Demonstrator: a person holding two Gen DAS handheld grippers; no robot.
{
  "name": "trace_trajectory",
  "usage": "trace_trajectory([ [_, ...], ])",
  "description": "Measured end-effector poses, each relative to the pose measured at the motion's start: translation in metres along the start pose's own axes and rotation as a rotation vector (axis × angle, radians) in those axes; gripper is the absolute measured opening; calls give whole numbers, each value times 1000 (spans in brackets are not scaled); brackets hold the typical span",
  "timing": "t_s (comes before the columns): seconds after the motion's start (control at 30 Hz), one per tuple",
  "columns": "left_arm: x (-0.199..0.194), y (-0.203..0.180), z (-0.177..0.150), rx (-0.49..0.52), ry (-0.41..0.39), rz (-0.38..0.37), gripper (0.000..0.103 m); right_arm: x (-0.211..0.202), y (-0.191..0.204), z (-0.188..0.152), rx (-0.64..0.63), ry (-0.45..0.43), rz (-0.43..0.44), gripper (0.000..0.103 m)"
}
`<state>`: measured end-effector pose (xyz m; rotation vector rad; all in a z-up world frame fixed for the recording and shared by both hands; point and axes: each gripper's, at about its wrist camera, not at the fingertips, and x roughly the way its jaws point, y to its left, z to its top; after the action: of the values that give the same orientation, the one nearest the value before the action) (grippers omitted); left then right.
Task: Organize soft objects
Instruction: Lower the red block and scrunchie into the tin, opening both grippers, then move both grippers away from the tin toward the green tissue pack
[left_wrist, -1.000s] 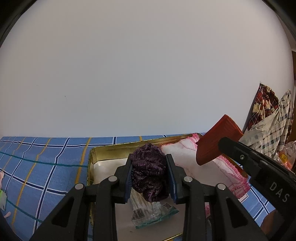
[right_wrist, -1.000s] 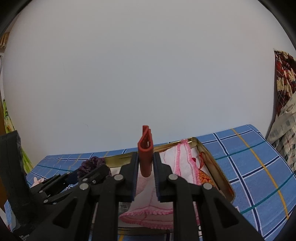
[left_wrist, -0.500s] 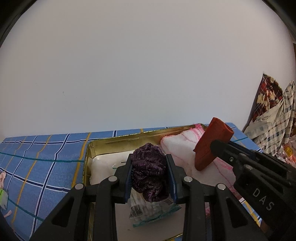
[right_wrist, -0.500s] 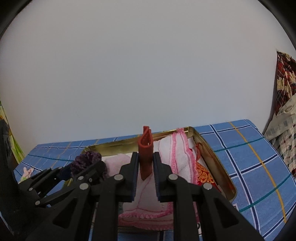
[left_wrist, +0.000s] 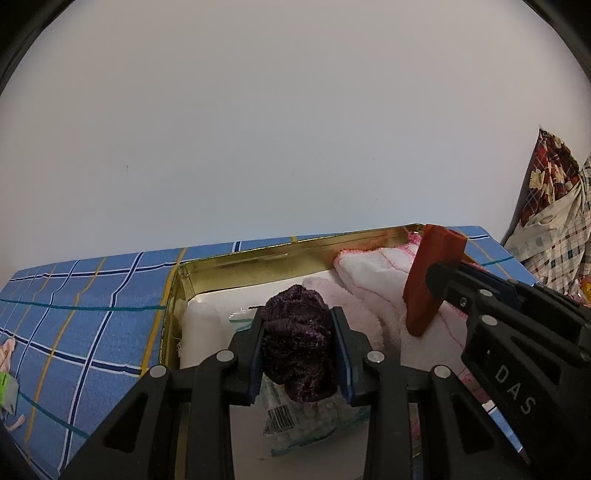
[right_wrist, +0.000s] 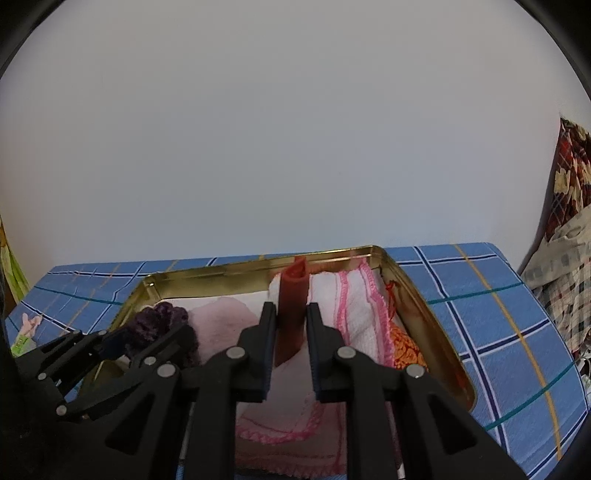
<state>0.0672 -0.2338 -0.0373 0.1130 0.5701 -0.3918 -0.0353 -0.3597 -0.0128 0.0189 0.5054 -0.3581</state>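
Note:
A gold tin box (left_wrist: 236, 258) (right_wrist: 207, 273) sits on a blue checked cloth. My left gripper (left_wrist: 298, 343) is shut on a dark purple scrunchie (left_wrist: 297, 350), held over the box's left half; it also shows in the right wrist view (right_wrist: 159, 321). My right gripper (right_wrist: 291, 325) is shut on a folded red-orange piece (right_wrist: 291, 302), its lower end touching a white cloth with pink trim (right_wrist: 354, 314) in the box. The red piece also shows in the left wrist view (left_wrist: 430, 280). A pale pink cloth (right_wrist: 221, 317) lies in the box's middle.
A clear plastic packet with a barcode (left_wrist: 295, 421) and a white roll (left_wrist: 201, 336) lie in the box's left part. An orange patterned cloth (right_wrist: 404, 347) is at the box's right wall. Plaid fabrics (left_wrist: 554, 221) hang at right. A white wall is behind.
Both grippers have come down and forward over the box with their loads. The red piece's lower end now rests on the white cloth.

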Motion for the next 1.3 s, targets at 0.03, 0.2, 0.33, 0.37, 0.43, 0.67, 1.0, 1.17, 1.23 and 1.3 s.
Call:
trace_trajectory([
  [0.03,1,0,0,-2,0,3,35,1,0,0,-2,0,0,16],
  [0.2,0,7,-4,-26,13,6,35,15,-3,-2,25,48,48,16],
  [0.33,2,5,-3,-27,13,11,35,13,-6,-1,26,32,74,16],
  [0.37,2,4,-3,-29,14,11,35,12,-7,0,32,28,77,16],
  [0.43,4,4,-3,-34,16,11,35,6,-12,2,58,6,103,16],
  [0.67,-6,8,0,-38,7,-6,35,-18,-22,19,106,-37,176,16],
  [1.0,-4,7,-3,-36,9,7,56,5,-24,10,154,96,238,52],
  [1.17,-13,5,-7,-25,-33,33,82,-22,-35,10,206,-65,167,88],
  [1.23,-18,3,-9,-24,-48,52,84,-34,-39,11,212,-135,114,99],
  [1.3,-22,1,-11,-21,-59,84,86,-41,-43,10,225,-193,62,103],
])
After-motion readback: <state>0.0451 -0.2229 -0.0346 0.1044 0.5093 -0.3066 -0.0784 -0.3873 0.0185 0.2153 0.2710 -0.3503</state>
